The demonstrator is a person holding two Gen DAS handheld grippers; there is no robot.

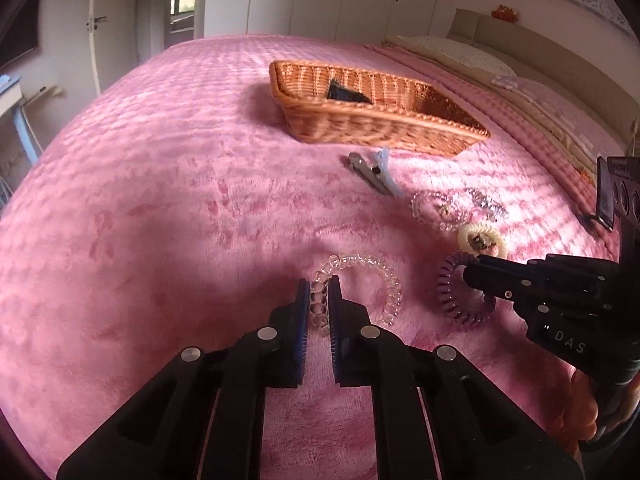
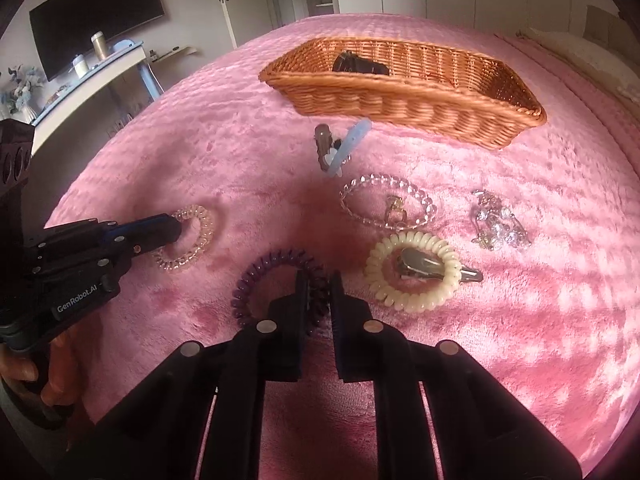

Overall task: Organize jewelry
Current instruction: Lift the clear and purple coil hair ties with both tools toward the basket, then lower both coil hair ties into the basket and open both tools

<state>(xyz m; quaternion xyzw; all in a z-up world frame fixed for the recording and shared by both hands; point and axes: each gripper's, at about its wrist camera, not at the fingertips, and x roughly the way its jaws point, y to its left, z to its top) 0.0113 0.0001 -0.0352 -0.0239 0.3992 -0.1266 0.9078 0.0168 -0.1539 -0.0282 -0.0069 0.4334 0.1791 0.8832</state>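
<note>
Left wrist view: we see the left gripper point(image 1: 319, 300) low over the pink blanket point(image 1: 160, 200), its two pads closed on the near side of the clear spiral hair tie point(image 1: 362, 280), which lies on the blanket. Just to the right, the right gripper point(image 2: 318, 292) has its pads pressed on the near edge of the purple spiral hair tie point(image 2: 276, 272), also lying flat. Beyond it we find the cream spiral hair tie point(image 2: 412, 276) with a metal clip inside its ring, then the clear bead bracelet point(image 2: 386, 200) and a silver sparkling piece point(image 2: 500, 220). Farther away two hair clips point(image 2: 336, 148) lie crossed, just before the wicker basket point(image 2: 400, 96), which holds one dark object point(image 2: 360, 64).
</note>
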